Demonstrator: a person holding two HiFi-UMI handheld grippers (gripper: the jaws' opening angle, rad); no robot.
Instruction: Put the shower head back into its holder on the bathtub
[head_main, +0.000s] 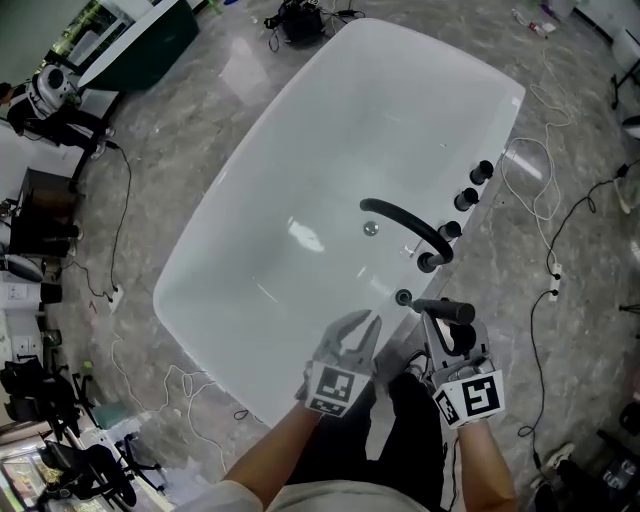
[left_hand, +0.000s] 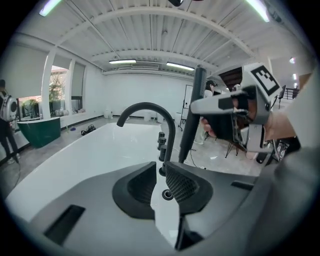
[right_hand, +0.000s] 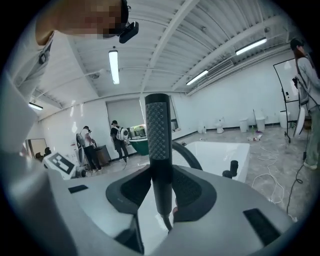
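R hand-held gripper clamps shower head upright; L hand-held gripper jaws apart, empty, tilted down.

No readable word, brand, number or sign is being shown in any view. Only black-and-white square marker patterns are being displayed, on the cube of the left gripper and the cube of the right gripper.

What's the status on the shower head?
Right claw shut on shower head. Left claw open, empty. Holder on tub rim vacant, head not yet in. Faucet close beside; no blockage seen.
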